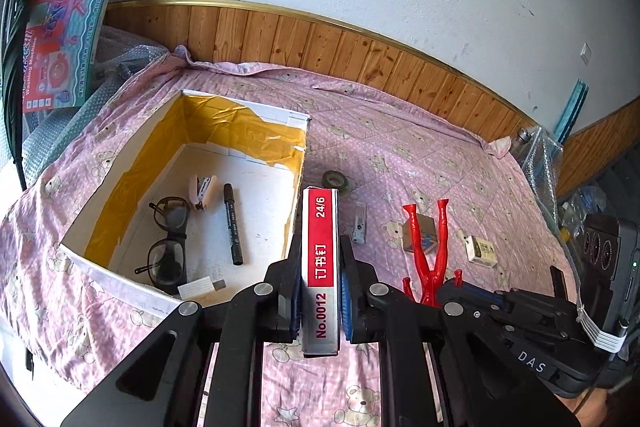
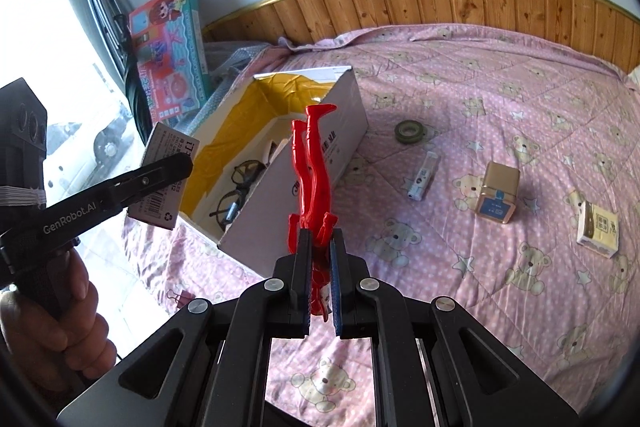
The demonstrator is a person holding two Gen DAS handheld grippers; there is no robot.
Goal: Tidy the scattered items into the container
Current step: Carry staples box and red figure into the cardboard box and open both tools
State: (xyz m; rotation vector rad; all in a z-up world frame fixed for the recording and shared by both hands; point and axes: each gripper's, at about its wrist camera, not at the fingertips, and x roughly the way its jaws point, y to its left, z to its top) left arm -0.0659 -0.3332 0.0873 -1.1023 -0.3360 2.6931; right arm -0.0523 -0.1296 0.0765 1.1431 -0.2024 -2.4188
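Already the box (image 1: 120,187) holds the glasses (image 1: 168,243), a marker (image 1: 233,223) and a small stapler (image 1: 202,191), while your left claw (image 1: 320,267) grips the staple box (image 1: 320,259) and your right claw (image 2: 320,267) grips the red figure (image 2: 314,171), both held beside the box. On the bed (image 2: 480,307) the tape roll (image 2: 409,131), a gold box (image 2: 498,198), a cream packet (image 2: 599,229) and a small white tube (image 2: 422,177) are left. Only the right view shows a binder clip (image 2: 180,295) near the box, and only the left view shows the marker inside.
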